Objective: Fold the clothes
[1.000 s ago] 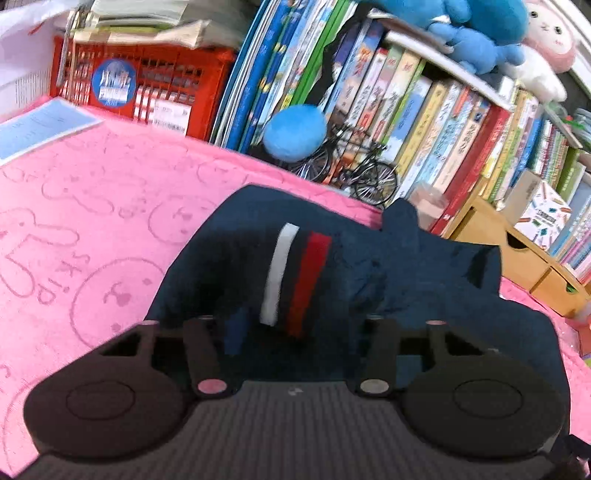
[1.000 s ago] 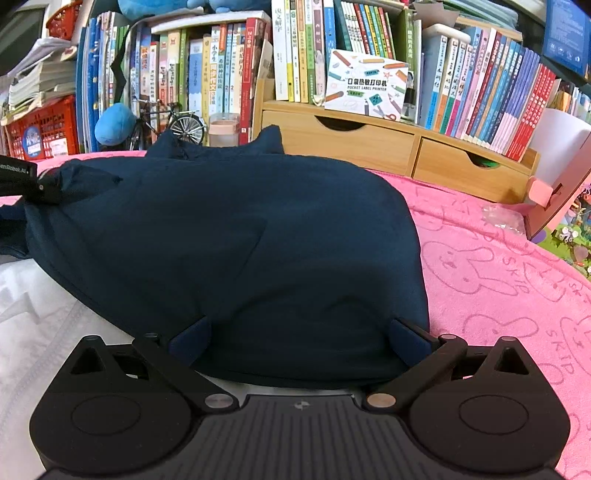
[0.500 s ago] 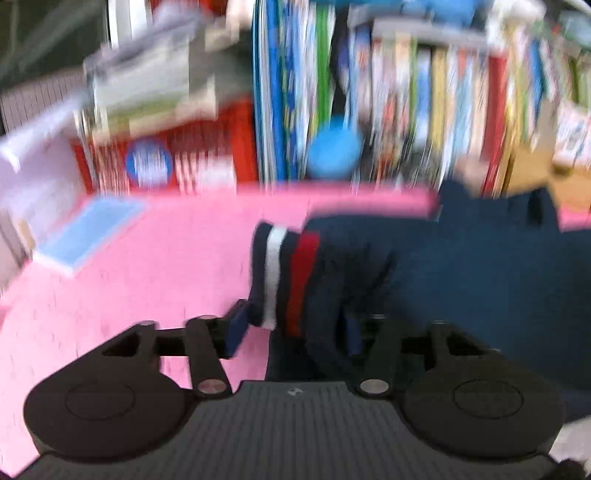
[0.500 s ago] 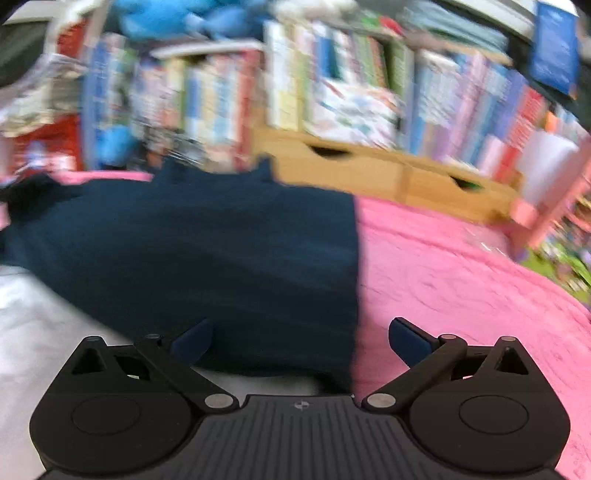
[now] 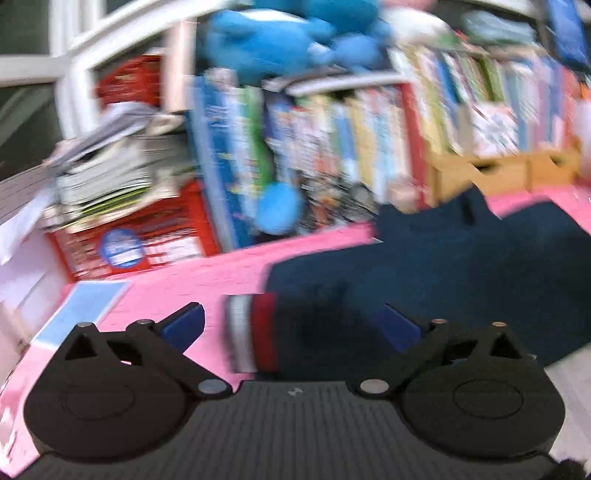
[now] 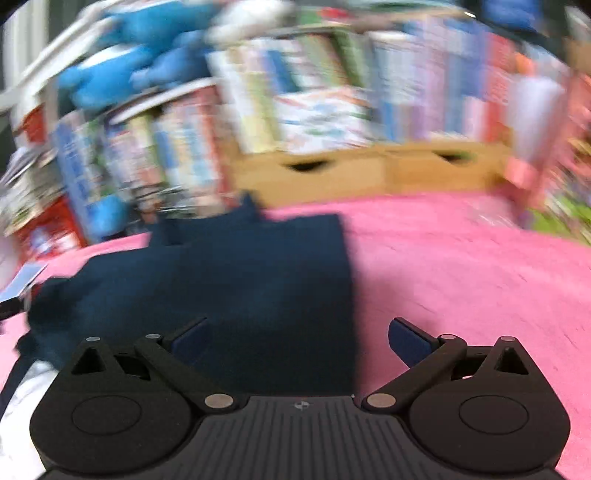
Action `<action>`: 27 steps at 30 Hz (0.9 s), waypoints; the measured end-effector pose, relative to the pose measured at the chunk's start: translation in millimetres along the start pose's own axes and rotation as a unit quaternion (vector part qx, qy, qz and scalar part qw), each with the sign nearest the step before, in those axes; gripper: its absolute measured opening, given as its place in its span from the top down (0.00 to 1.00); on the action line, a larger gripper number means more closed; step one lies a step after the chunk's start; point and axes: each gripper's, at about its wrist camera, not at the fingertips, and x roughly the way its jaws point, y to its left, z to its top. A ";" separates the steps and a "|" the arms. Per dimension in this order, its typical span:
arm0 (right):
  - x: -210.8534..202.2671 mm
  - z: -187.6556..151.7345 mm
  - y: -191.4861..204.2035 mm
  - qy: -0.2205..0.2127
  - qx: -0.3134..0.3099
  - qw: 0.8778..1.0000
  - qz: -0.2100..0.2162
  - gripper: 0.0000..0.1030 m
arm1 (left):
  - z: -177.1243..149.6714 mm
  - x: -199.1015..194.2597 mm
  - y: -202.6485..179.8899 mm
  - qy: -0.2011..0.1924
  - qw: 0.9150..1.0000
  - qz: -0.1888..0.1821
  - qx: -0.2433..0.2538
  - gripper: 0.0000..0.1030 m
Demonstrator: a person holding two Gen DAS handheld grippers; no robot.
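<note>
Lying on the pink cloth (image 6: 461,273) that covers the bench, the navy garment (image 6: 258,295) is folded over, its straight right edge running toward the right gripper (image 6: 299,341). That gripper's jaws stand wide apart; its left blue pad (image 6: 192,338) shows against the dark cloth and its right pad is over bare pink, and neither presses on anything. In the left wrist view the left gripper (image 5: 291,326) has just been opening and now stands wide, with the garment's striped cuff (image 5: 251,332), white and red bands, lying between its pads but not pinched. The left pad (image 5: 183,325) is over pink cloth, the right one over the navy sleeve. The rest of the garment (image 5: 461,266) spreads away to the right, with a pale surface (image 5: 569,369) showing beyond its near edge. Behind the bench stand a row of books (image 5: 332,140), a red crate (image 5: 125,236) under stacked papers, a blue plush toy (image 5: 280,33) and wooden drawers (image 6: 369,170). Both views are blurred, so finer detail cannot be read
</note>
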 end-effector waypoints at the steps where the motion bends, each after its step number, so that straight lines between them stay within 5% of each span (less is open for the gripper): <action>1: 6.7 2.9 16.5 0.004 -0.025 1.000 0.005 0.00 | -0.2 7.9 -6.3 0.011 1.000 -0.002 0.002 0.02; 7: 58.5 -6.4 65.6 0.061 -0.083 0.995 0.004 0.00 | -15.4 42.7 -22.3 0.063 0.998 0.003 0.005 0.05; 18: 64.0 -22.1 43.7 0.053 -0.091 0.994 -0.018 0.00 | -25.7 49.3 -6.3 0.076 0.996 -0.017 -0.036 0.00; 24: 64.0 -16.3 -17.7 0.054 -0.010 0.989 -0.139 0.00 | -24.3 50.2 -4.2 0.078 0.996 -0.022 -0.041 0.00; 27: 58.5 -10.2 -39.0 0.071 0.042 0.983 -0.166 0.00 | -23.9 51.0 -2.8 0.080 0.996 -0.024 -0.044 0.00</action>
